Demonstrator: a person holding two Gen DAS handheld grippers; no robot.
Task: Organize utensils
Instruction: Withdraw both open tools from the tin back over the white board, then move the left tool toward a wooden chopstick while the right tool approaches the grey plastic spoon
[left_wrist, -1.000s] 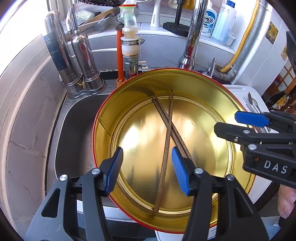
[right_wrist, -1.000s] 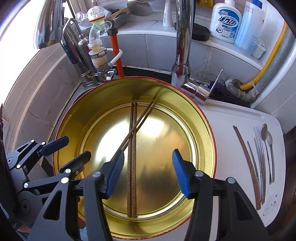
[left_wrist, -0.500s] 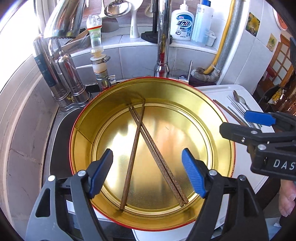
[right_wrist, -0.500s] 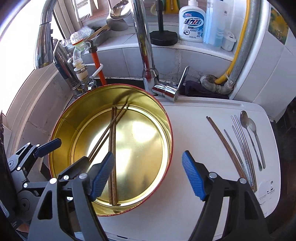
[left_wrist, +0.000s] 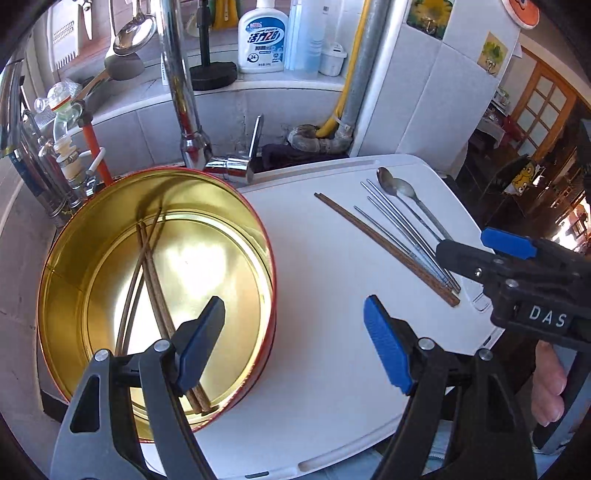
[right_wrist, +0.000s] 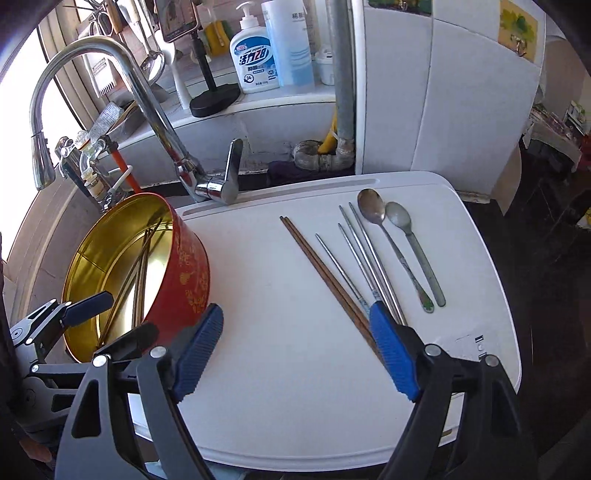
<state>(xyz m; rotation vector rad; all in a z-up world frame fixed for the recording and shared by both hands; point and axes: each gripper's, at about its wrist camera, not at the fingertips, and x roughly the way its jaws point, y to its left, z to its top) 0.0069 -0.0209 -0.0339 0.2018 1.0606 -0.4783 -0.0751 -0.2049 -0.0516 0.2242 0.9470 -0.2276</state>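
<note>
At the bottom of both frames, we hold two released grippers over the white board (right_wrist: 258, 332), with nothing between their pads.

Nearest in the right view, our right gripper (right_wrist: 295, 350) hangs spread wide, its right pad just over the near ends of the wooden chopsticks (right_wrist: 321, 269). These lie ahead and right of centre, their long axis running from lower right to upper left. Beside them, further right, sit the metal chopsticks (right_wrist: 365, 258) and two spoons (right_wrist: 402, 254). Our left gripper (left_wrist: 295, 343) gapes over the edge of the tin (left_wrist: 110, 206) at left, where more chopsticks (left_wrist: 155, 295) already rest. We judge the right hand nearer the next pick.
</note>
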